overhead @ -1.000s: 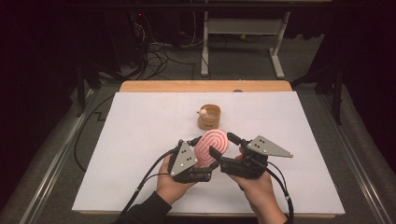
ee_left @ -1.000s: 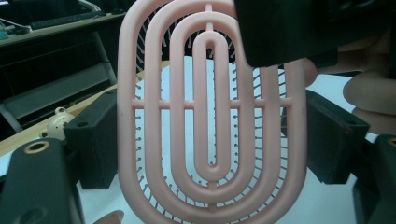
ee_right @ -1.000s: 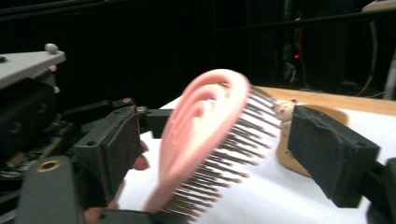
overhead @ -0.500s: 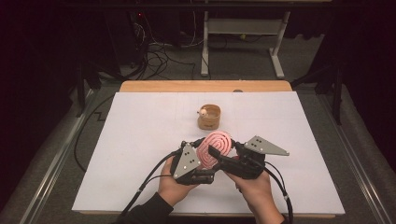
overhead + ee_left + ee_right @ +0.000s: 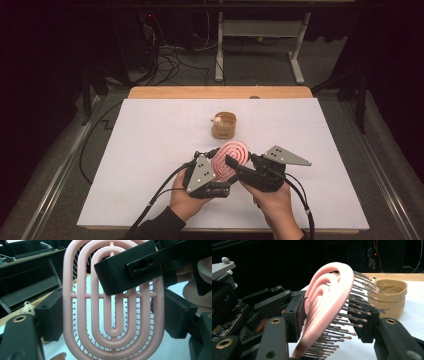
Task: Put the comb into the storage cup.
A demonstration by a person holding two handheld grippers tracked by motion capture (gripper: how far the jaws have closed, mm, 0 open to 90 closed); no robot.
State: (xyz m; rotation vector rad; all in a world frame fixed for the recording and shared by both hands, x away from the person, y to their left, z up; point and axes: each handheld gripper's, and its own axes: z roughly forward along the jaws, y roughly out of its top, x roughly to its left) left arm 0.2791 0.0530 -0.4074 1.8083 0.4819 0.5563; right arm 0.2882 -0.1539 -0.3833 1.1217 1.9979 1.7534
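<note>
Closing in since a second ago, the right gripper (image 5: 231, 161) has just been drawing its jaws together around the pink brush (image 5: 231, 159), one pad on its smooth back, the other among the bristles. The left gripper (image 5: 212, 159) is clamped on the brush's two edges, holding it on edge above the white table (image 5: 150, 150), toward the near edge. Behind it stands the small tan cup (image 5: 223, 125).

White-covered table (image 5: 150, 150) bears a small tan cup (image 5: 224, 125) near its far edge
</note>
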